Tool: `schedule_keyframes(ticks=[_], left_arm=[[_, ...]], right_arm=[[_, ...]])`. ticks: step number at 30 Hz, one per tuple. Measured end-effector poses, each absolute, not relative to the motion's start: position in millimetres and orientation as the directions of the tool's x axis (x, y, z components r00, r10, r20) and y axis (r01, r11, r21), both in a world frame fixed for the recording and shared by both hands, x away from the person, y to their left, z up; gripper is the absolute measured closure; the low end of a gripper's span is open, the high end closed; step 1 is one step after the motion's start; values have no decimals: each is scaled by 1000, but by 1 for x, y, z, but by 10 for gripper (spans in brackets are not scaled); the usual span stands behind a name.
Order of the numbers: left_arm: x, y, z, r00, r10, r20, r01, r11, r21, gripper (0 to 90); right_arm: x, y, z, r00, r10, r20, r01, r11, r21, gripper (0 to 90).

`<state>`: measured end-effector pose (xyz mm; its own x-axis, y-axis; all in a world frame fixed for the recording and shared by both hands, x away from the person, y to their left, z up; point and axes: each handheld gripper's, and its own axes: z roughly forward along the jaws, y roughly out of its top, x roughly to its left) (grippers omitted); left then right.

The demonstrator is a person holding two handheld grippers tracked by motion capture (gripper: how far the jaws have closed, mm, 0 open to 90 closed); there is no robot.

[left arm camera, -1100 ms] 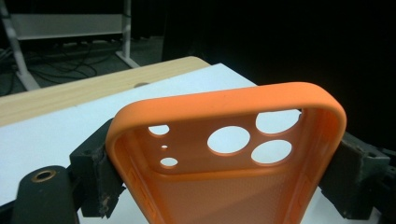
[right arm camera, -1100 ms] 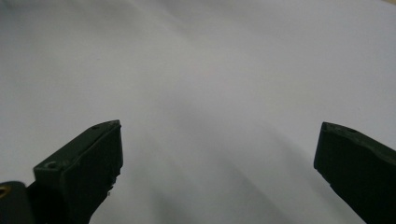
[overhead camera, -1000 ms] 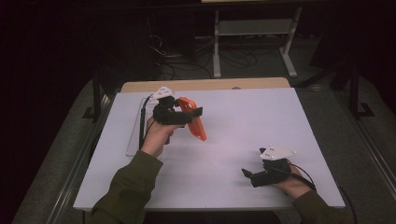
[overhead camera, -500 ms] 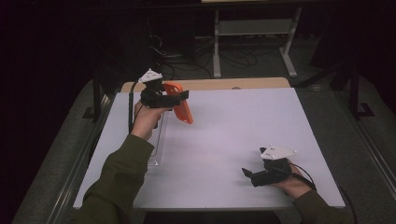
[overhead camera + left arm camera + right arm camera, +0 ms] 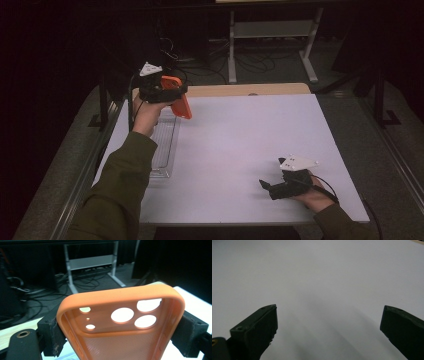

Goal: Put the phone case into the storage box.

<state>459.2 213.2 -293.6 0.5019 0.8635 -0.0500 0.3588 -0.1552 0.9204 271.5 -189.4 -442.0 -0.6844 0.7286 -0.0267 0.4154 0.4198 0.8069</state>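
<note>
The left gripper (image 5: pixel 172 92) holds an orange phone case (image 5: pixel 178 97) above the far left of the white surface (image 5: pixel 250 145), fingers clamped on its sides. The right gripper (image 5: pixel 267 186) rests near right, fingers apart.

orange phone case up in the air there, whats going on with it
A person holds a gripper in each hand at a white table. The left gripper is shut on the orange phone case, clamping it by its two long edges and holding it above the far left corner, over a clear tray. The right gripper rests near the front right of the table, jaws open and empty.
</note>
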Motion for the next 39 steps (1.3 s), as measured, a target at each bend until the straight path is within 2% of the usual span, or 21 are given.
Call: schedule_keyframes(ticks=[14,24,39], left_arm=[[476,236,-304,308,951,15,399,-143,905,141],[489,234,-319,200,976,88,446,-171,878,140],[503,231,-352,143,984,104,534,-165,829,136]], right_arm=[[271,-189,-441,-680,734,-4,423,396,815,6],[272,-189,-441,-682,731,-8,419,400,815,6],[271,-189,-440,-684,729,-8,418,401,815,6]])
